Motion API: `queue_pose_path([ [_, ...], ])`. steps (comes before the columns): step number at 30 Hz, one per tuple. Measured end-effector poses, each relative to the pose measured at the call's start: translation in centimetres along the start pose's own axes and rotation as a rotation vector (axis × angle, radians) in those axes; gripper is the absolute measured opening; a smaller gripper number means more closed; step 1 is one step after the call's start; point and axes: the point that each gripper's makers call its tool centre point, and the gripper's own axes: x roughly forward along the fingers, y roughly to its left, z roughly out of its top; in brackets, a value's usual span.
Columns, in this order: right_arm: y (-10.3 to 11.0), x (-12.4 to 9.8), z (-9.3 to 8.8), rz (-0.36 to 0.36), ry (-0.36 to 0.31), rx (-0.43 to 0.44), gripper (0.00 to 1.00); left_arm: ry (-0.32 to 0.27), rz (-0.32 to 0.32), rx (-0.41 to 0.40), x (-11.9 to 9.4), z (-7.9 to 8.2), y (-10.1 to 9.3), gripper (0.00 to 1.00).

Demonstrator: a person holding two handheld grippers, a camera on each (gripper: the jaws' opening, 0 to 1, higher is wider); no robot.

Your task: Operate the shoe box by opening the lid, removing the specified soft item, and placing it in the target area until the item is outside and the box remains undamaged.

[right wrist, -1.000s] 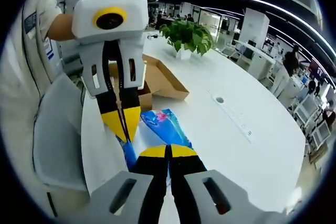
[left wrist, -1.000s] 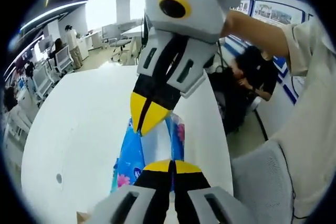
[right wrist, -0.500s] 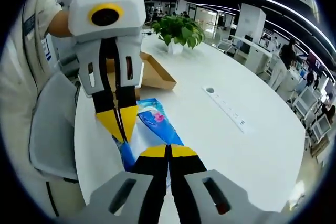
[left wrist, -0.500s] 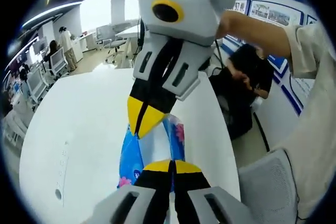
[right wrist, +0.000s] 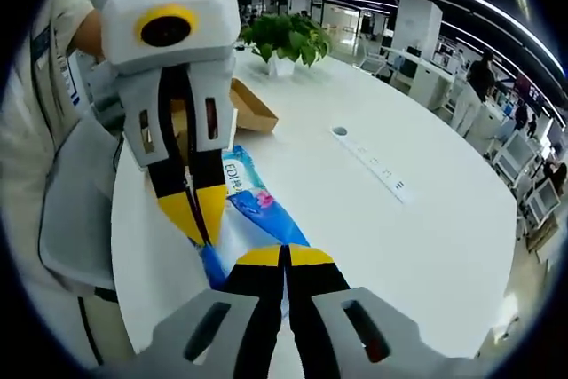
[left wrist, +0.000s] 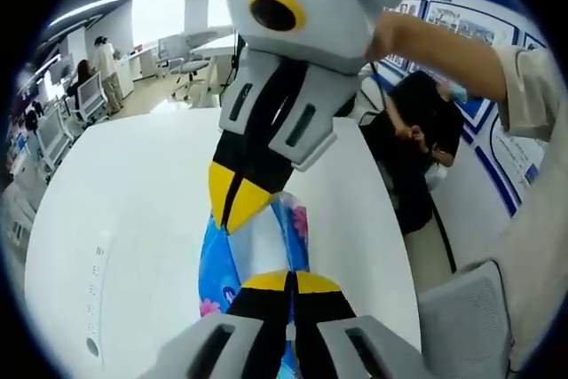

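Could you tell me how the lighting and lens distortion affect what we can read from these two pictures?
Left gripper view: bright windows wash out the far room, the white table glares, and the fisheye bows its edge. The blue tissue pack stays sharp between both tools. Right gripper view: a dark ceiling with streaked strip lights; the plant and open cardboard box are evenly lit, curved near the rim.

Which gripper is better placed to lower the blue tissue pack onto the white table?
Neither clearly: left gripper and right gripper both clamp the blue plastic tissue pack above the white table; lower together.
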Motion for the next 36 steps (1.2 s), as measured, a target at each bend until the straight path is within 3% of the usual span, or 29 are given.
queue_pose_path([
  [12, -1.2, 1.9, -3.5, 0.000, 0.057, 0.014, 0.00, 0.028, -0.031, -0.033, 4.0, -1.2, 1.2, 0.00],
  [19, -1.4, 3.3, -5.1, 0.006, 0.090, 0.003, 0.00, 0.031, -0.031, -0.075, 5.1, -2.5, 1.7, 0.00],
  [26, -1.8, 4.3, -5.9, 0.002, 0.111, -0.011, 0.00, 0.046, -0.023, -0.102, 6.0, -3.9, 1.9, 0.00],
  [36, -1.6, 5.4, -5.9, 0.006, 0.123, -0.031, 0.00, 0.047, -0.032, -0.124, 6.4, -4.5, 1.7, 0.00],
])
